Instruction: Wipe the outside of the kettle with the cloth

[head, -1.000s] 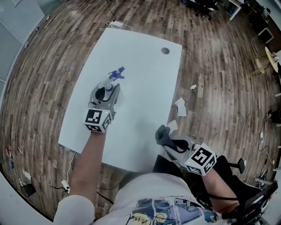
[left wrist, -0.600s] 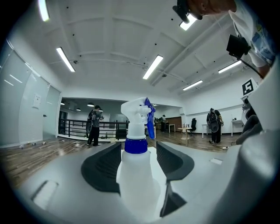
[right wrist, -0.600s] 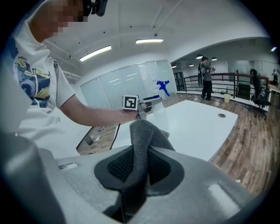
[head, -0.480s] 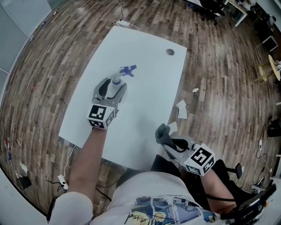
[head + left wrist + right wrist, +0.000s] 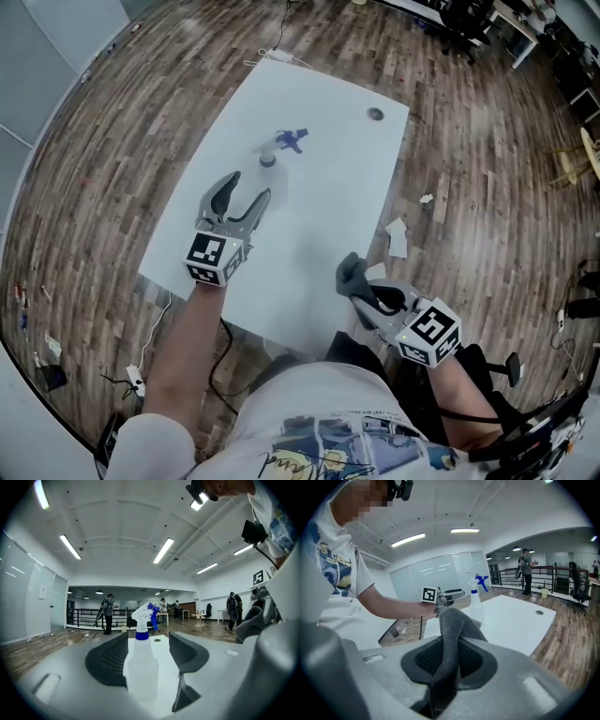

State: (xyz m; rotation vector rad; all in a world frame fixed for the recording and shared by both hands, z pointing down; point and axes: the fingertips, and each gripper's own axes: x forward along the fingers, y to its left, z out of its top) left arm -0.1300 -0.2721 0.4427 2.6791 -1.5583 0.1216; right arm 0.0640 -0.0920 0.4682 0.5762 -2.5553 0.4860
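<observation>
On the table [image 5: 323, 211], a spray bottle [image 5: 270, 161]

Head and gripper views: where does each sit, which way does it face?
Head view: person's head, steeply down at white table; forearms, left gripper, right gripper show.
Left gripper view: on left gripper, level along its opening jaws; spray bottle stands free ahead; shirt at upper right.
Right gripper view: on right gripper, across the table; jaws shut on grey cloth; torso, left arm show.
Shared: all three show the spray bottle.
</observation>
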